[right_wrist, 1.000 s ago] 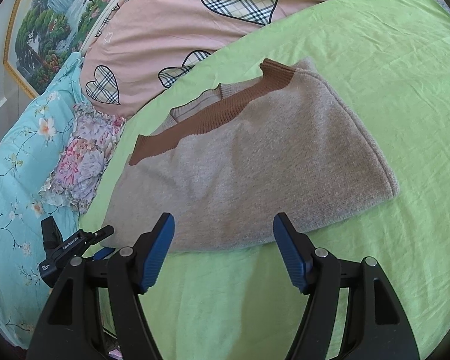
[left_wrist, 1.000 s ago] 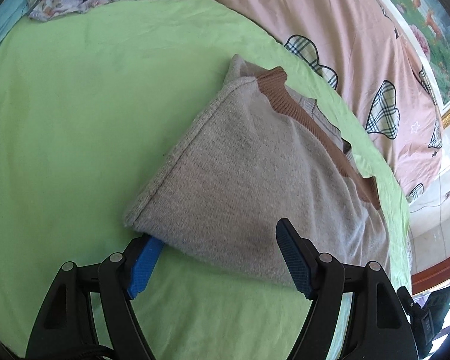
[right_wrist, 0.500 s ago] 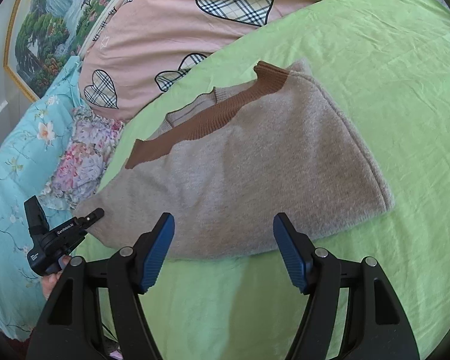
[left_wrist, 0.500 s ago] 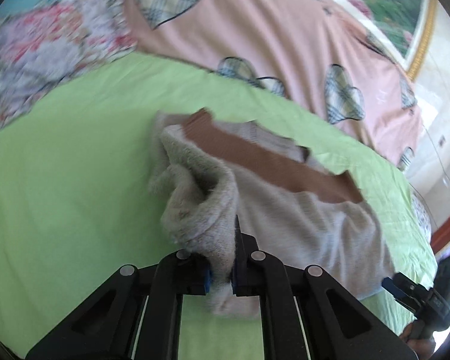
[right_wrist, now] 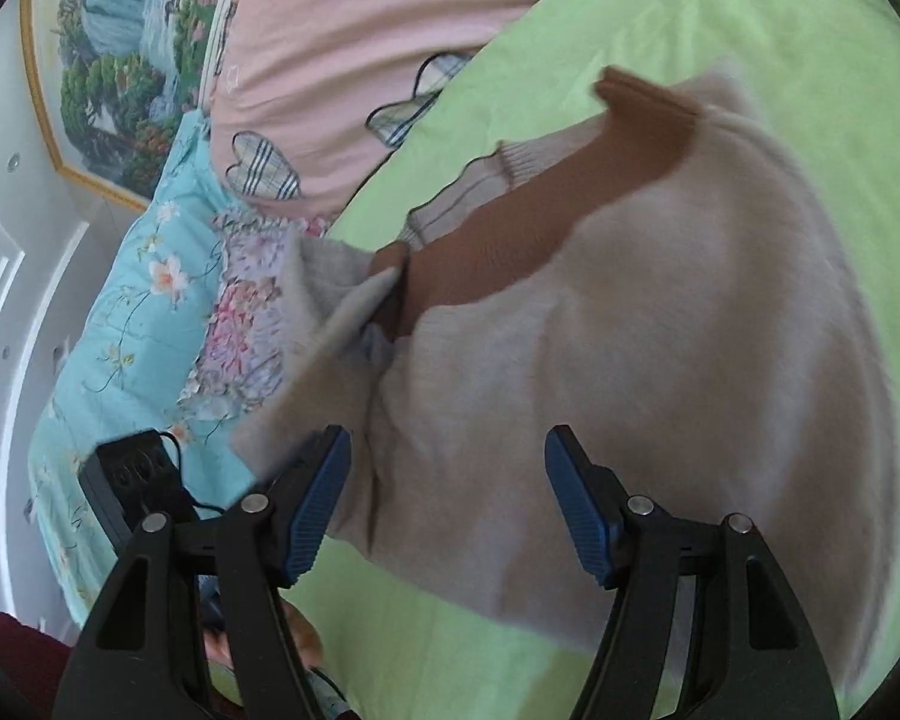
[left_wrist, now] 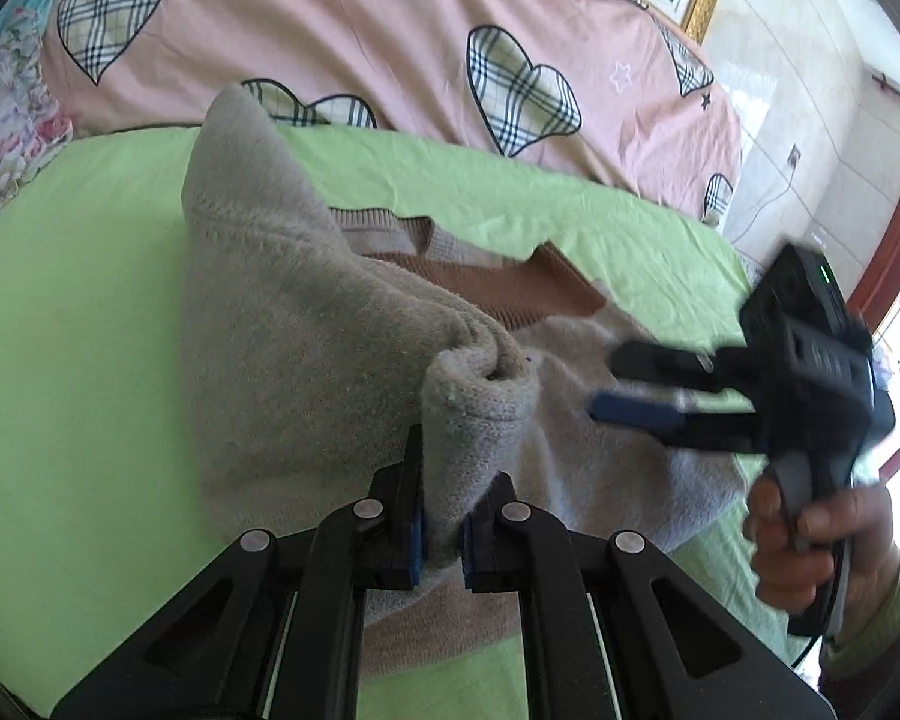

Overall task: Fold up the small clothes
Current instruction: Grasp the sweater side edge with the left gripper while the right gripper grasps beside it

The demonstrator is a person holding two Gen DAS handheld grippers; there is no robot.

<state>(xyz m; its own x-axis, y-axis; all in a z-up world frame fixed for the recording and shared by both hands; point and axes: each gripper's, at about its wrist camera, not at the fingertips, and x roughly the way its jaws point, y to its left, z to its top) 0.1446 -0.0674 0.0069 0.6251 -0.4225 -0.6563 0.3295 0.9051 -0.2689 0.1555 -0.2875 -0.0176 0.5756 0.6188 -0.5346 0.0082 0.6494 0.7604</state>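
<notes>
While a fold is under way on the bed, the left wrist view shows the left gripper (left_wrist: 441,540) clamped tight on a bunched corner of the grey sweater (left_wrist: 306,360), the knit pinched between its blue pads and raised off the green sheet (left_wrist: 78,360). From those jaws the garment runs forward and to the left, peaking in a lifted ridge, while its brown ribbed collar (left_wrist: 510,291) lies just beyond the pinch and the flat remainder spreads off to the right. There, close beside the held corner, the right gripper (left_wrist: 630,384) reaches in over the flat cloth with its jaws apart and nothing between them, a person's hand (left_wrist: 810,534) on its grip. A pink quilt with plaid hearts (left_wrist: 390,48) lies beyond the sheet.

Seen from the right wrist, the right gripper (right_wrist: 450,504) stands wide and empty, the sweater (right_wrist: 660,360) lying directly ahead of and beneath it. The garment's long axis runs from near left to far right, the brown collar (right_wrist: 540,222) slanting along its far edge. The lifted corner rises to the front left of these jaws, in front of a floral turquoise quilt (right_wrist: 120,312). By my reading, the left hand has the fold in hand; the right sits nearest the flat body, placed to take hold or steady it as the corner comes across.
</notes>
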